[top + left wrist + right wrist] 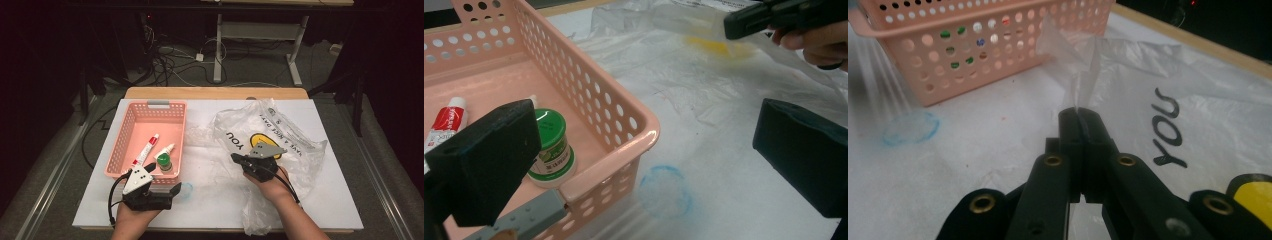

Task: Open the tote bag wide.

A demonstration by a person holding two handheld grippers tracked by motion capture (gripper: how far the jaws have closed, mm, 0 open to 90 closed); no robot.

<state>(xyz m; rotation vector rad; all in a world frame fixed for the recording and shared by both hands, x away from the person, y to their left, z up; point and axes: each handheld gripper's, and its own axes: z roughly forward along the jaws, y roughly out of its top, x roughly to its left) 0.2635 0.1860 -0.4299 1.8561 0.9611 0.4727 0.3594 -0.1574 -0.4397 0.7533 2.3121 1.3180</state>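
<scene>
A clear plastic bag printed with "YOU" and a yellow face, spread across the centre and right of the high view, is pinched at a thin fold by the right gripper, its jaws pressed together on the film. At lower left, the left gripper is held with jaws wide and empty beside the pink basket, where a green-lidded jar and a red tube lie. With so little film clamped, the bag could slip free or tear if pulled sharply.
</scene>
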